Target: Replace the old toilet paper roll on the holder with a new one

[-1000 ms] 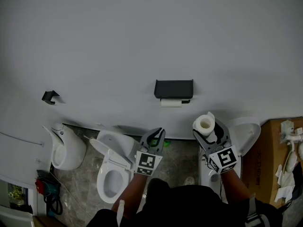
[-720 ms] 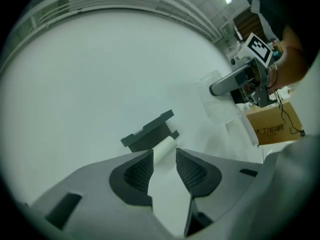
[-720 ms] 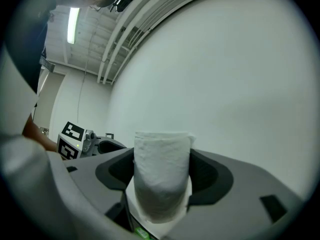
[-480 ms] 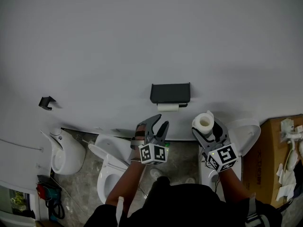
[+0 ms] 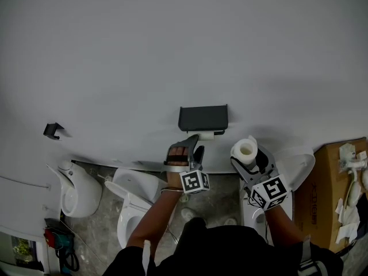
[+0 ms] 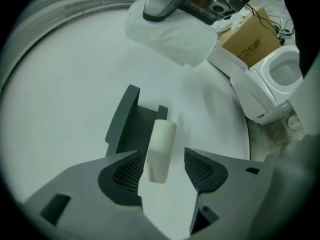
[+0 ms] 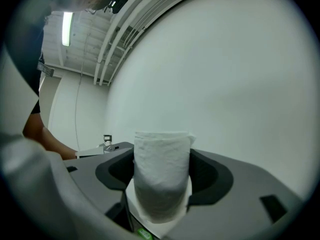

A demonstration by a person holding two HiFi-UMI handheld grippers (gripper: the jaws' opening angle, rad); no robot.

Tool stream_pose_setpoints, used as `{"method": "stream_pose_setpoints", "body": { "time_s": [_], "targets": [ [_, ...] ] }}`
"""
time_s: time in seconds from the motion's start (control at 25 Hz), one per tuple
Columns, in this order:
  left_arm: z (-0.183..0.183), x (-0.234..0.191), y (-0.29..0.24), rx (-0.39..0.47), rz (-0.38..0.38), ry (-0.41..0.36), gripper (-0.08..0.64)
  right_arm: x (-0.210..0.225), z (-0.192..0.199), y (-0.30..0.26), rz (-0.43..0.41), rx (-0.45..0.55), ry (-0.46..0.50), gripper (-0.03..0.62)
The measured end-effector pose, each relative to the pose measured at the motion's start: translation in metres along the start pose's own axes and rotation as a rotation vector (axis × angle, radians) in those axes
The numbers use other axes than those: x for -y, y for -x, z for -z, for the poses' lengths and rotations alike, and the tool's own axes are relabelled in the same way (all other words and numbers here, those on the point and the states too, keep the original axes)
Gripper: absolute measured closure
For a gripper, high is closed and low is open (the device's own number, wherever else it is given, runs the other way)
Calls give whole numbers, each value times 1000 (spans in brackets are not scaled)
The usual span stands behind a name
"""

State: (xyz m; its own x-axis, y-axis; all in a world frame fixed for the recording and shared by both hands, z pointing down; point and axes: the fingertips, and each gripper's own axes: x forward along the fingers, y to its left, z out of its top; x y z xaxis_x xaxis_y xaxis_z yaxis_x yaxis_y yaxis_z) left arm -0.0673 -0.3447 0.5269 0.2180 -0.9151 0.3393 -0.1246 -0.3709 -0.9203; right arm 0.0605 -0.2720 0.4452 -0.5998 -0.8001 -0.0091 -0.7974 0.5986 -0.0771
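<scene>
My left gripper [image 6: 164, 176] has its jaws wide apart. They have just been opening, and the mesh pads press on nothing. The old roll [image 6: 161, 144], thin and nearly used up, shows in the gap between them. It sits close to the left pad, though I cannot tell whether it touches. That roll hangs on the dark grey holder [image 6: 126, 126], which is fixed to the white wall [image 6: 60, 84]. In the head view the tips of this gripper sit just below the holder's left half.

My right gripper [image 5: 249, 160] has its jaws clamped on the new toilet paper roll [image 7: 162, 169], with one pad on each side. The roll stands upright, and in the head view its core opening faces up. It is held to the right of the holder and a little lower, apart from both the holder and the left gripper.

Further out, a toilet [image 5: 135, 188] with its lid raised stands low and to the left on the stone floor [image 5: 215, 194]. A second toilet [image 5: 296, 161] stands just right of the right gripper. A cardboard box [image 5: 336, 188] sits at the far right. A small black hook [image 5: 53, 130] is on the wall well to the left of the holder.
</scene>
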Motion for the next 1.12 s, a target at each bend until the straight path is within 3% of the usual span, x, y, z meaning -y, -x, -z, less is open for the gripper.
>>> {"method": "stream_pose_setpoints", "body": {
  "time_s": [0.28, 0.4, 0.68, 1.12],
  "targets": [
    [0, -3, -19, -28, -3, -39, 324, 7, 4, -1, 4, -13, 2, 287],
    [-1, -7, -20, -31, -11, -38, 374, 6, 4, -4, -6, -14, 7, 287],
    [-6, -9, -22, -16, -36, -46, 383, 4, 5, -7, -16, -19, 20, 287],
    [-43, -11, -24, 60, -81, -74, 383, 19, -2, 1, 23, -17, 36, 287]
  ]
}}
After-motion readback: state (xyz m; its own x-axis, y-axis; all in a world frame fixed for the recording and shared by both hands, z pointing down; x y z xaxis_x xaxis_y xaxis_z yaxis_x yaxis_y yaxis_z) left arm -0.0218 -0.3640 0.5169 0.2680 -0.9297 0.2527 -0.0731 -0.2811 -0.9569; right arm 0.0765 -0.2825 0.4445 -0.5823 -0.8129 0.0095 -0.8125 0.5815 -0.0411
